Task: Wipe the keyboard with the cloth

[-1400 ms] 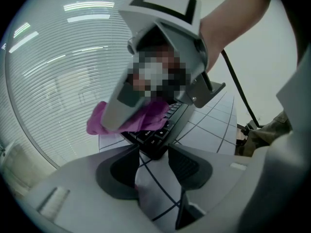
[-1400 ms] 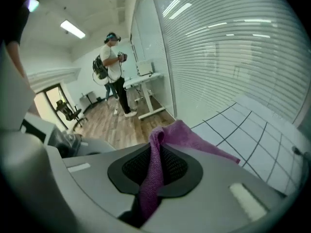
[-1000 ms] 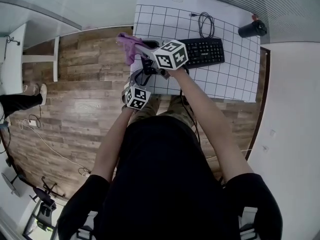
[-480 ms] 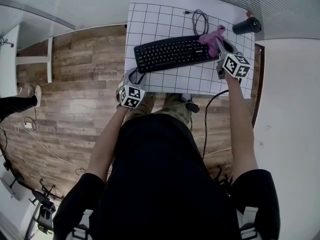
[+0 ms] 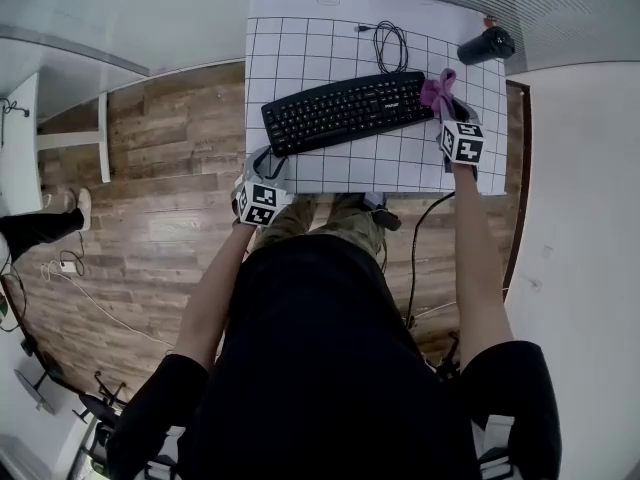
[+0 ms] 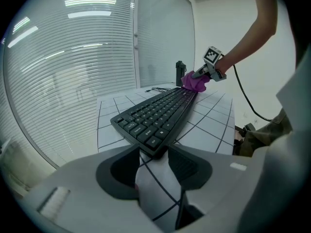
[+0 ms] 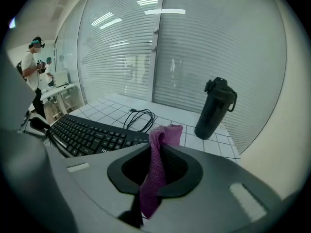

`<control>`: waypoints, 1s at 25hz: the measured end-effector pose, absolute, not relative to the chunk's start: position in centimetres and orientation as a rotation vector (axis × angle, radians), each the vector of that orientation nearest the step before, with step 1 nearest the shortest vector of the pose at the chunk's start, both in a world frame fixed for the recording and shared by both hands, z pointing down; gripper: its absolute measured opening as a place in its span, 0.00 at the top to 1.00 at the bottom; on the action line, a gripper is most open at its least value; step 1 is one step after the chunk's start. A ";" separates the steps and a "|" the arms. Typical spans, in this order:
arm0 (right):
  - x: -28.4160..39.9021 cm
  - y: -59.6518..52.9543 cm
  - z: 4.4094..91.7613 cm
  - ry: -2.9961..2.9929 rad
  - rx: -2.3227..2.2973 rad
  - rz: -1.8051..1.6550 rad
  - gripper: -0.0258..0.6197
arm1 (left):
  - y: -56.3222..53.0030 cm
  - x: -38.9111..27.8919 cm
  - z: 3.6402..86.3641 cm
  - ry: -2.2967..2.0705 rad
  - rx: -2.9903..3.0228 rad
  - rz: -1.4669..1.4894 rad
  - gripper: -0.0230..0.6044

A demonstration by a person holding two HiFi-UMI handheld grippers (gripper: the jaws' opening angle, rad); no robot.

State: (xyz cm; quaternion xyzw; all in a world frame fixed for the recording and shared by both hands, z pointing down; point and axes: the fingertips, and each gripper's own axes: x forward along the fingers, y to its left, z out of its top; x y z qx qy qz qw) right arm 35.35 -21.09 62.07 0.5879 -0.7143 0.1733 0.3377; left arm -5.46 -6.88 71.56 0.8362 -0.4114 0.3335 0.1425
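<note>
A black keyboard (image 5: 340,111) lies slanted on the white gridded table (image 5: 330,173). My right gripper (image 5: 444,106) is at the keyboard's right end, shut on a purple cloth (image 5: 437,90). The cloth (image 7: 158,169) hangs pinched between the jaws of the right gripper (image 7: 156,152), its top folded over just past the keyboard's (image 7: 92,136) end. My left gripper (image 5: 266,160) is at the near left corner. There the left gripper (image 6: 154,152) has its jaws narrowed on the corner of the keyboard (image 6: 158,115). The cloth (image 6: 194,81) shows far off.
A dark bottle (image 5: 485,44) stands upright at the table's far right corner, and the bottle (image 7: 215,108) is just beyond the cloth. A coiled black cable (image 5: 390,43) lies behind the keyboard. Wooden floor (image 5: 170,198) lies left of the table. A person (image 7: 34,62) stands far left.
My right gripper has carried the cloth from the keyboard's left end to its right end. The left gripper has stayed at the near left corner.
</note>
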 end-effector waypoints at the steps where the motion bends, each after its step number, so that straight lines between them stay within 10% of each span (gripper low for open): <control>1: 34.6 -20.9 62.8 -1.864 1.504 0.452 0.87 | -6.8 -5.4 71.6 -1.182 2.412 0.961 0.71; 25: 28.0 -19.3 68.5 -1.895 1.379 0.506 0.87 | -6.9 -5.7 71.5 -1.179 2.409 0.967 0.71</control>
